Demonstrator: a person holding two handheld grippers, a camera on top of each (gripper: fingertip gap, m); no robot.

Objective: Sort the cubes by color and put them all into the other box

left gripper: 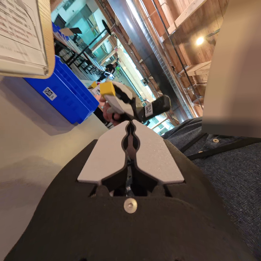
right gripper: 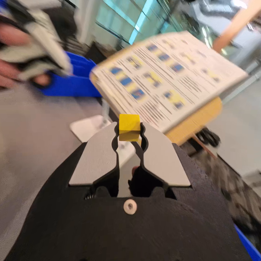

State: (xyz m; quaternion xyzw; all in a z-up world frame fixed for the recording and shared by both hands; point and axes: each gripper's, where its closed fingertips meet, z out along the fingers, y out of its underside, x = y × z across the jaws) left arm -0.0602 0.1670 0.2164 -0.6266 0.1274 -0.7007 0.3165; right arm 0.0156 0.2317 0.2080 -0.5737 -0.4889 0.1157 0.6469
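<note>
1 yellow cube is in view, pinched at the tips of the right gripper, whose 2 grey fingers press on its left and right faces; the cube rides in the air above the pale table, clear of any box. The left wrist view shows the same cube from farther off, sticking out past the right gripper's fingertips, with a hand wrapped around that tool's handle. The left gripper has its 2 fingers brought together, tips meeting with nothing between them; in the right wrist view it is a blurred grey shape at the far left, held by a smeared hand. 1 blue box sits on the table at the left of the left wrist view, seen from its outer wall with a small sticker on it, so its inside is hidden and its contents cannot be told. The right wrist view also shows a blue box behind the left gripper, again with the interior out of sight, and a strip of blue rim cut off at the lower right corner; whether that is a 2nd box is unclear. 1 printed sheet on a tan board tilts up on a white stand just beyond the cube, its print too blurred to make out. A blue denim garment fills the right of the left wrist view.
</note>
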